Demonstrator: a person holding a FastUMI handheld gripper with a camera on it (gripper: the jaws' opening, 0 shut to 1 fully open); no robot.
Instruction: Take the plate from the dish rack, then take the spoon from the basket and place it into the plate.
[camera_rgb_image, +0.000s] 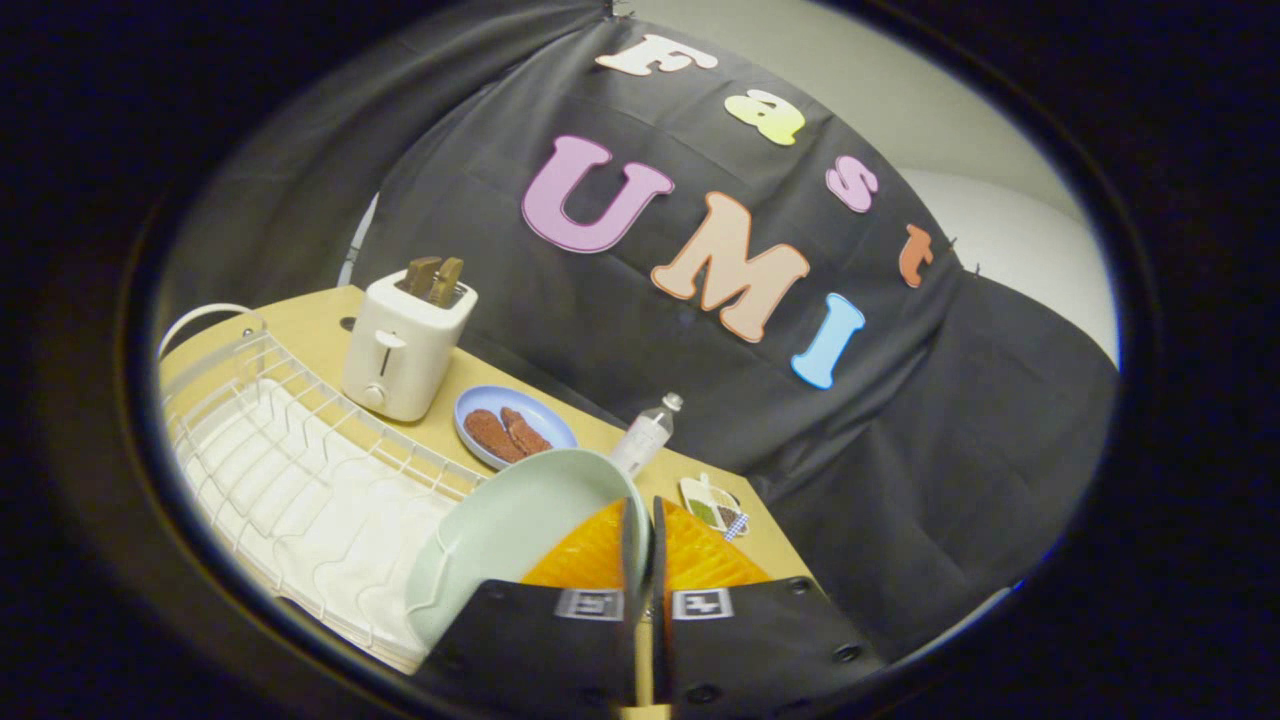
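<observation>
At the bottom centre of the frame the gripper (640, 530) has its two fingers drawn almost together, pinching the rim of a pale green round plate (510, 535) between them, so both press on its edge; the plate is held tilted, its hollow face turned toward the camera, and it sits in the lower middle of the frame, in front of the near right end of a white wire dish rack (290, 460); whether the plate touches the rack cannot be told; the rack stretches across the lower left of the frame on a light wooden table (320, 320), with a white ribbed tray under its wires and a curved white handle at its far left end; just beyond the rack, left of centre, stands a cream boxy toaster (405, 345) with two brown slices poking out of its top slots; to the right of the toaster lies a blue round plate (515, 425) carrying two reddish-brown pieces of food; just right of that a small clear plastic bottle (645, 435) with a pale cap leans over the green plate's upper rim; further right, near the table's edge, lies a small flat patterned object (712, 505), too small to identify.
</observation>
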